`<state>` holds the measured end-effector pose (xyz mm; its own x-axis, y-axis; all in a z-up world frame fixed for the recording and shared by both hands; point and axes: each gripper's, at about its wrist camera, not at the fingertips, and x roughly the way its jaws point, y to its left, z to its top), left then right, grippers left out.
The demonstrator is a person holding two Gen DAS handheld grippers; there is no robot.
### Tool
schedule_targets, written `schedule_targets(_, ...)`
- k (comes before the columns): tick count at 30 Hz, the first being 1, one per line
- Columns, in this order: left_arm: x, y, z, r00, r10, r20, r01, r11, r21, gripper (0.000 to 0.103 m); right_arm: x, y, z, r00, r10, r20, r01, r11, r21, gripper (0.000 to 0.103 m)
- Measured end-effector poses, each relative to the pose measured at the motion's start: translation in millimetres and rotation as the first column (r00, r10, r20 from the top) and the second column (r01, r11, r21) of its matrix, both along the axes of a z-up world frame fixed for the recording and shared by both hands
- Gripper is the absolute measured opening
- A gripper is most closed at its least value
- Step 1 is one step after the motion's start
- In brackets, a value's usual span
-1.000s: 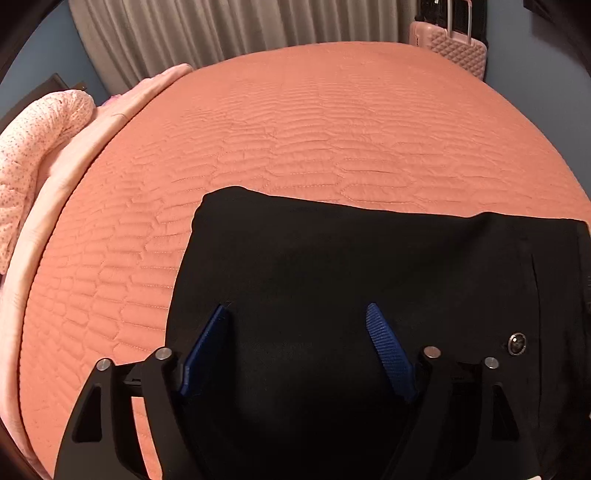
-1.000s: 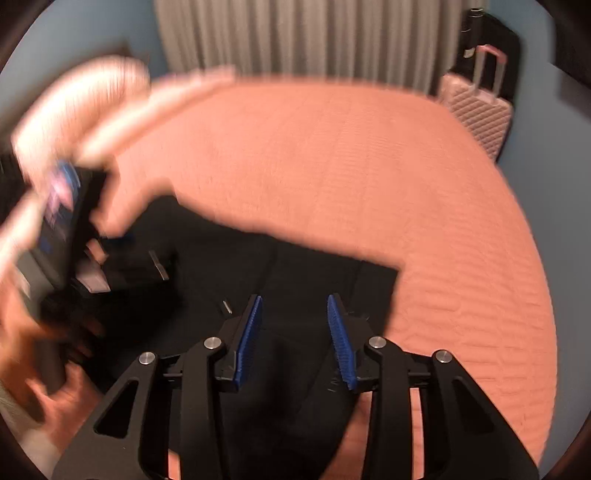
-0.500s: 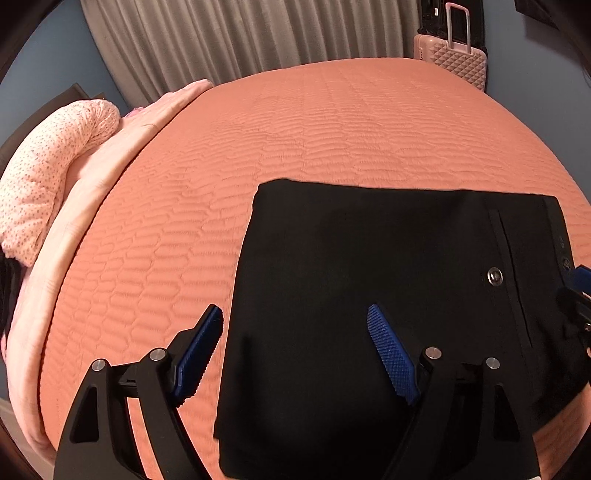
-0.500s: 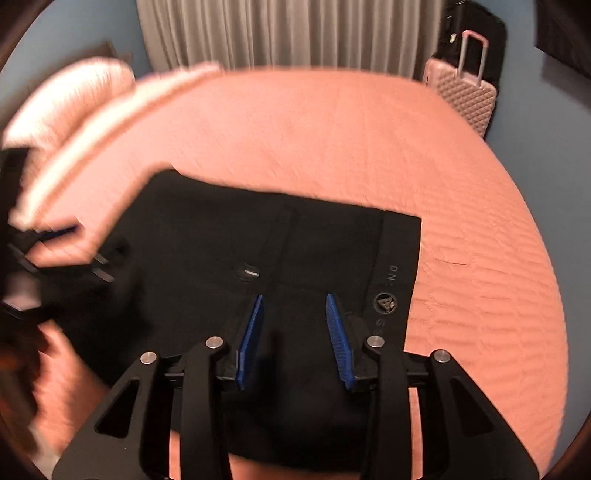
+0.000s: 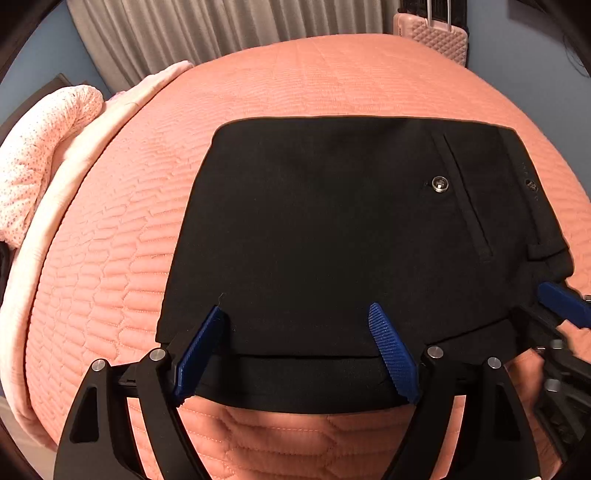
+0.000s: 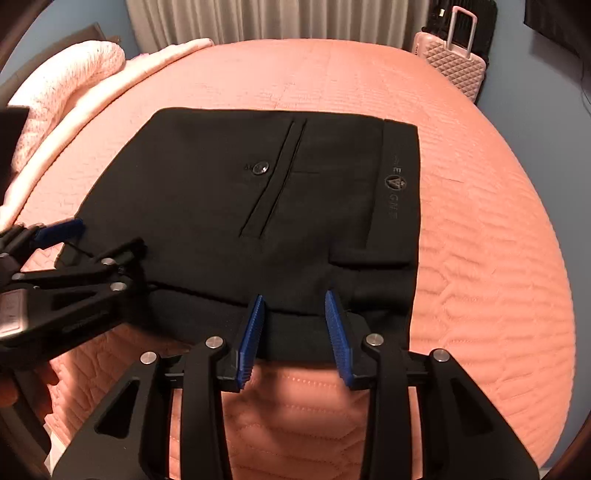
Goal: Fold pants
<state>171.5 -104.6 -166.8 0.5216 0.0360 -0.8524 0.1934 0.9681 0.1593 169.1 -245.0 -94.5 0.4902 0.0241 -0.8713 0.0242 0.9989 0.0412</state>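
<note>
The folded black fabric pants (image 5: 332, 229) lie flat on the salmon quilted bedspread (image 5: 110, 258) just ahead of both our grippers, their near edge under the blue fingertips. Our left gripper (image 5: 295, 347) stands wide apart and our right gripper (image 6: 295, 328) partly apart, neither pinching cloth. We count one pair of pants, two grippers, one silver button (image 5: 440, 184) and one pink quilted suitcase (image 6: 450, 62).

1. Black pants (image 5: 332, 229) folded into a flat rectangle on the bed (image 5: 314, 81).
2. Left hand-held gripper (image 5: 297, 347) over the pants' near edge, jaws wide, gripping nothing.
3. Right hand-held gripper (image 5: 561, 306) at the pants' right corner, mostly cut off.
4. Suitcase (image 5: 432, 37) and curtain (image 5: 184, 29) behind the bed.
</note>
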Motion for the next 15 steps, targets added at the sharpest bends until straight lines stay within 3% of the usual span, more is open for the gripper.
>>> schedule_targets(3, -14, 9, 16, 1.0, -0.005, 0.007, 0.005, 1.0, -0.021, 0.079, -10, -4, 14, 1.0, -0.022, 0.016, 0.021, 1.0, 0.015, 0.034)
schedule_targets(7, -40, 39, 25, 1.0, 0.029, -0.001, -0.029, 0.998, -0.049, 0.079, -12, -7, 31, 0.998, -0.049, 0.029, 0.046, 0.993, 0.11, 0.036)
schedule_targets(11, -62, 78, 26, 0.997, 0.074, -0.01, -0.074, 0.997, -0.014, 0.079, 1, 39, 26, 0.992, 0.12, -0.035, -0.111, 0.976, 0.185, 0.036)
schedule_targets(12, -67, 91, 27, 0.995, 0.098, -0.018, -0.099, 0.995, -0.018, 0.079, 5, 53, 18, 0.985, 0.161, -0.066, -0.136, 0.947, 0.291, 0.036)
schedule_targets(15, -80, 117, 30, 0.99, 0.135, -0.027, -0.136, 0.99, -0.024, 0.079, 15, 82, -12, 0.969, 0.179, -0.17, -0.054, 0.825, 0.562, 0.036)
